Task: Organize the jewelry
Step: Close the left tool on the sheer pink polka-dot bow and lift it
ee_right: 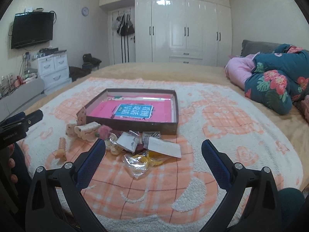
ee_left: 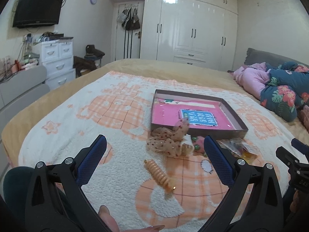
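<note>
A fleecy orange-and-white blanket (ee_right: 193, 174) covers the bed, and on it sits the shallow brown box (ee_right: 174, 114) with a pink lining, seemingly the place for the jewelry. Just before its near wall lies a loose pile: clear packets (ee_right: 139, 160), a white card (ee_right: 164, 148), a fabric bow (ee_left: 166, 141) and a coiled peach hair clip (ee_left: 159, 175). The left gripper (ee_left: 155, 152) and the right gripper (ee_right: 153, 154) both hover wide apart, empty. The clip, lying apart from the heap, looks easiest to pinch first; slippery packets overlap and may drag together.
</note>
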Demonstrator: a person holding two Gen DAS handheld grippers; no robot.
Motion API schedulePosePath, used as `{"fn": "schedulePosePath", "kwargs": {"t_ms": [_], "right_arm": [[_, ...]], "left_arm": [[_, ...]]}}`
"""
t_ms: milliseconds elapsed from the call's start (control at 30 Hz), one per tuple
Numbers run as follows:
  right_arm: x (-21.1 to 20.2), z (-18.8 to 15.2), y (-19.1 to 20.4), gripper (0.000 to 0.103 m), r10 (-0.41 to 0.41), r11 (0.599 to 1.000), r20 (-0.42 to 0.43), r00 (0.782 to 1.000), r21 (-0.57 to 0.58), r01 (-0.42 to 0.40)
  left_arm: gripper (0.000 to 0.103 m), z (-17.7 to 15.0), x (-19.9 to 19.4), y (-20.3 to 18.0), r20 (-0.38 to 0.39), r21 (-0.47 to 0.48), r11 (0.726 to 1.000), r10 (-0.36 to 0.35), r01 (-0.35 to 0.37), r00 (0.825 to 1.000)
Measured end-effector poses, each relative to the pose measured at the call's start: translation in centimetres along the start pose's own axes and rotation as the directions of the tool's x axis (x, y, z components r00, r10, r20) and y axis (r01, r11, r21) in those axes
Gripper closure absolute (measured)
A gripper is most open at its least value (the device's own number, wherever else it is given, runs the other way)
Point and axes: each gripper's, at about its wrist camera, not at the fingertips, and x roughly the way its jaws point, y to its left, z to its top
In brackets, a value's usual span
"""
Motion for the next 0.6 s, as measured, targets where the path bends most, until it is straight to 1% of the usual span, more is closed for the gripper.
{"fn": "schedulePosePath", "kwargs": {"t_ms": [100, 200, 267, 367, 500, 567, 600], "right_arm": [[1.7, 0.5, 0.0, 0.006, 0.008, 1.000, -0.045, 0.999, -0.001, -0.008], [3.3, 1.1, 0.1, 0.006, 0.013, 1.000, -0.077, 0.997, -0.005, -0.014], [4.4, 1.5, -0.1, 0.006, 0.035, 0.999, -0.100, 0.994, 0.011, -0.034], [6.4, 2.3, -0.5, 0.006, 0.047, 0.998, -0.139, 0.989, 0.042, -0.041], [8.4, 3.0, -1.4, 0.006, 0.046, 0.996, -0.173, 0.984, 0.088, -0.031], [9.2, 3.0, -2.0, 0.006, 0.042, 0.993, -0.190, 0.981, 0.118, -0.020], [9.6, 2.8, -2.3, 0.006, 0.046, 0.991, -0.205, 0.978, 0.132, -0.019]], "left_arm": [[0.011, 0.3, 1.0, 0.6, -0.027, -0.017, 1.000, -0.003, 0.002, 1.000], [0.011, 0.8, 2.7, 1.3, -0.084, -0.045, 0.999, -0.004, 0.000, 0.996], [0.011, 1.1, 3.7, 1.6, -0.111, -0.057, 0.998, -0.002, -0.005, 0.994], [0.011, 1.6, 5.5, 1.7, -0.149, -0.067, 0.998, -0.010, 0.000, 0.989], [0.011, 2.1, 7.8, 1.7, -0.201, -0.092, 0.995, -0.065, 0.047, 0.978], [0.011, 2.4, 9.3, 1.7, -0.226, -0.131, 0.988, -0.112, 0.083, 0.968], [0.011, 2.4, 9.6, 1.7, -0.232, -0.137, 0.986, -0.121, 0.090, 0.965]]}}
